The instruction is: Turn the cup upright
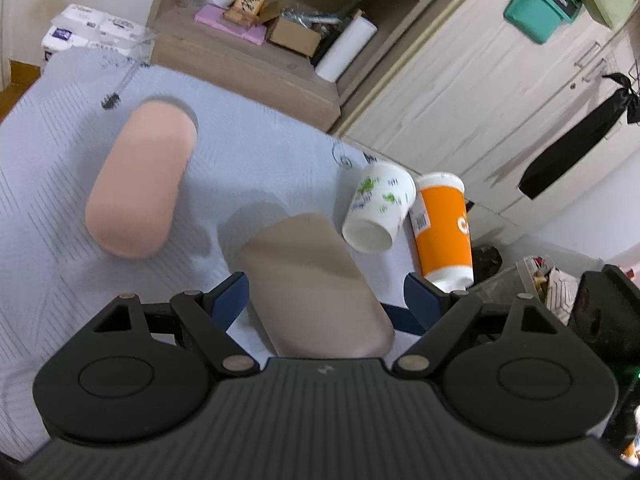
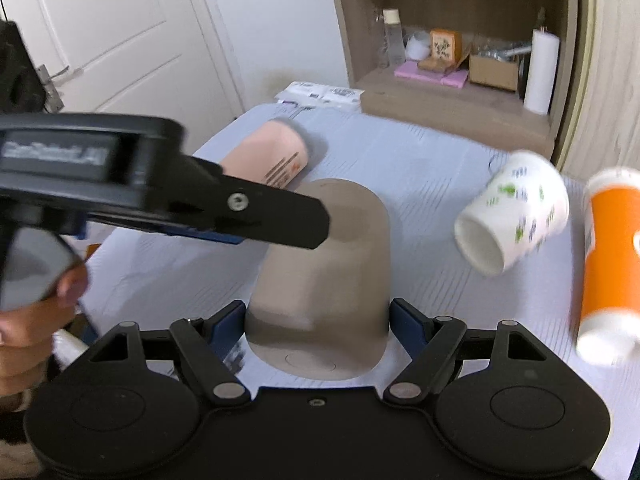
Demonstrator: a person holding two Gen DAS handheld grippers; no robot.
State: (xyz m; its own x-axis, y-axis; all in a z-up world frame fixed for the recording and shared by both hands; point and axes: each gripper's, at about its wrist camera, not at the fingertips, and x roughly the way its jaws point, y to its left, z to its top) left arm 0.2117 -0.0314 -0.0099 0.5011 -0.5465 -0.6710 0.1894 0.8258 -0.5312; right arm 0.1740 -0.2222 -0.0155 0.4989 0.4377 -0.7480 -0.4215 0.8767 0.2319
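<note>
Both tools straddle the taupe cup (image 2: 324,280) lying on its side on the pale blue table (image 2: 424,168), jaws spread wide on each.

Right tool (image 2: 318,320) has its blue pads either side of the cup's closed base, apparently not touching it yet; left tool (image 1: 326,300) brackets the same cup from another angle, also without contact. Judging by its smooth matte wall, the cup looks stiff, light and a little slippery, so a hold across the body near the base seems safest. A pink cup (image 1: 140,184) lies further back, and a white printed paper cup (image 2: 516,228) rests tipped with its open mouth showing nothing inside. Beside it lies an orange cup (image 2: 608,264); its contents cannot be seen.
</note>
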